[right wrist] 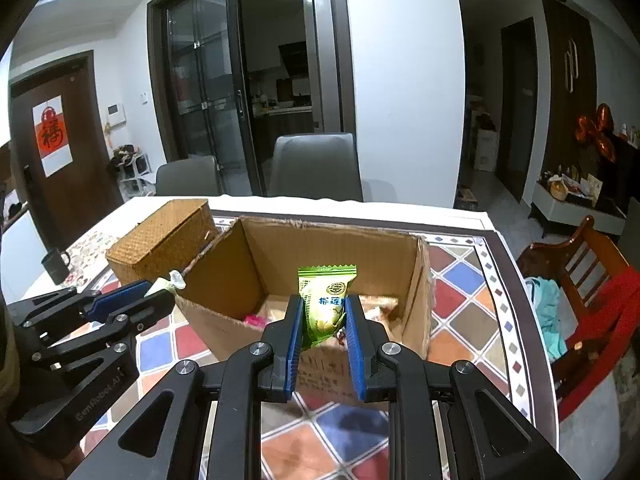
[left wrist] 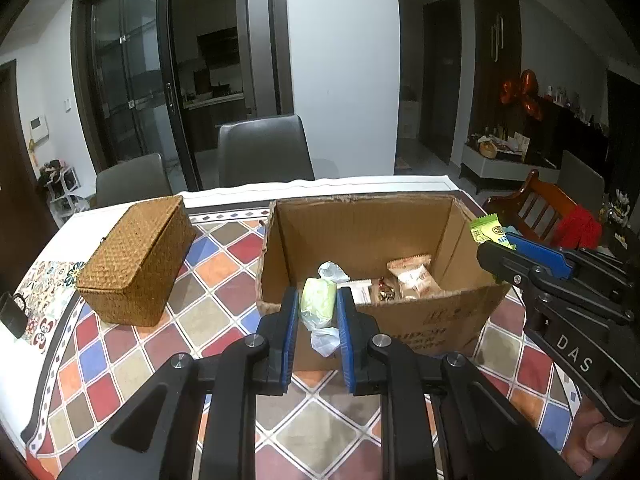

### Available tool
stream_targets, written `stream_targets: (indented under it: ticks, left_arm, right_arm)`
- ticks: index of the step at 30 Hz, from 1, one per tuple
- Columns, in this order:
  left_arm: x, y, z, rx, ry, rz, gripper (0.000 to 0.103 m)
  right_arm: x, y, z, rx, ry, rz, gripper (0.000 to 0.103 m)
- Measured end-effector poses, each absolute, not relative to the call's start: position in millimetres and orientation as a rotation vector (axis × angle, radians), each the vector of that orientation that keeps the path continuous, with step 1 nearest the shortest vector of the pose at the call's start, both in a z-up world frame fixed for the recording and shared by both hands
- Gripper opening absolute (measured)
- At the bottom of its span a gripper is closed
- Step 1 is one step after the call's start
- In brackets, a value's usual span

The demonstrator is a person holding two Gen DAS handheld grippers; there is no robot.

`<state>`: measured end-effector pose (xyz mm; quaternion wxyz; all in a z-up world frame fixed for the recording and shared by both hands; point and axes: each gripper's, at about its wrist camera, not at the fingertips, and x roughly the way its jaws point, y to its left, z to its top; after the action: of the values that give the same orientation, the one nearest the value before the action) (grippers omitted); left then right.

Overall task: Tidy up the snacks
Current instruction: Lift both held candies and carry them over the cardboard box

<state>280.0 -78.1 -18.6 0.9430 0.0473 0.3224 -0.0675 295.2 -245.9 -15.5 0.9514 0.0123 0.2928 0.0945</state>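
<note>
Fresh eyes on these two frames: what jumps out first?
Each gripper has a snack clamped in its blue jaws: the left gripper holds a pale green candy, the right gripper a bright green packet. Just beyond them sits an open cardboard box with a few snacks on its floor. Left of the box, a closed wicker basket stands on the colourful diamond-patterned tablecloth.

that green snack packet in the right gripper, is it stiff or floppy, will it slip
The green packet looks puffy and light, likely soft, since the right gripper dents it. Its glossy film may be slippery; the crimped top probably stays stiff.
</note>
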Motion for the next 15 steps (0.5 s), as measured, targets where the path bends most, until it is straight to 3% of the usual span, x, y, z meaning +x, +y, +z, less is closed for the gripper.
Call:
stream_targets:
  ticks: [15]
  left_arm:
    - [308,-72,-7,0.092,0.621,-0.154,0.020]
  right_arm:
    - [316,-238,-8,0.022,0.574,0.198,0.022]
